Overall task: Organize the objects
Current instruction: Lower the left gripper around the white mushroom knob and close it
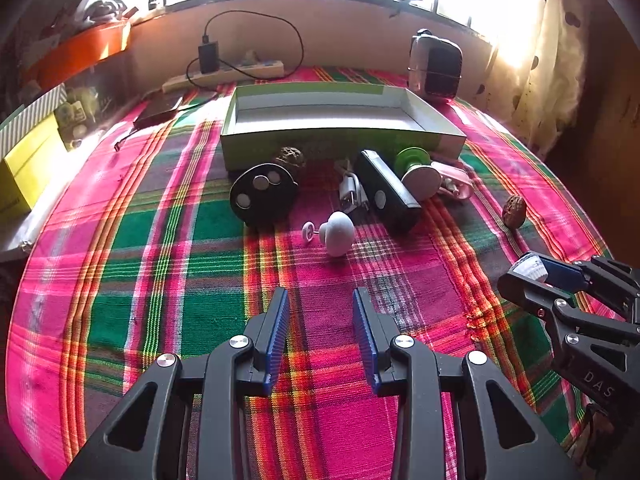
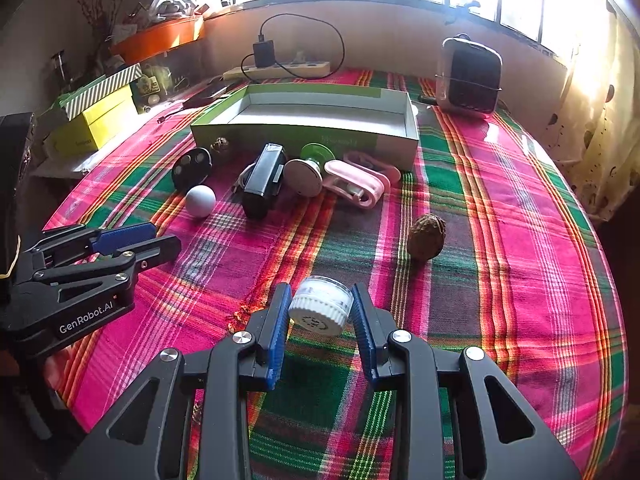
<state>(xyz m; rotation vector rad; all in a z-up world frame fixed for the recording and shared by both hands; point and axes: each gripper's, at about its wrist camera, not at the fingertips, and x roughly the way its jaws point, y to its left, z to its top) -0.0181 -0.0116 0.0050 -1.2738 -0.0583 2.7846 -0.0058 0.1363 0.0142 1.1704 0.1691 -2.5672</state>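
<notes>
My right gripper point(image 2: 321, 308) is shut on a small white jar point(image 2: 322, 304) with a ribbed lid, held above the plaid cloth; the gripper and the jar also show in the left wrist view point(image 1: 536, 270). My left gripper point(image 1: 321, 308) is open and empty, near a white ball point(image 1: 339, 232). An open green-and-white box point(image 1: 340, 120) stands at the back, also in the right wrist view point(image 2: 304, 120). In front of it lie a black round piece point(image 1: 262, 196), a black device point(image 1: 388, 192), a green-and-white suction cup point(image 1: 416, 168), a pink item point(image 2: 356, 182) and a walnut point(image 2: 426, 236).
A black heater point(image 2: 470, 76) stands back right. A power strip point(image 1: 228, 72) with a charger lies along the wall. A yellow box point(image 2: 96, 124) and an orange tray point(image 2: 160, 38) are at the left. A curtain point(image 1: 556, 60) hangs at the right.
</notes>
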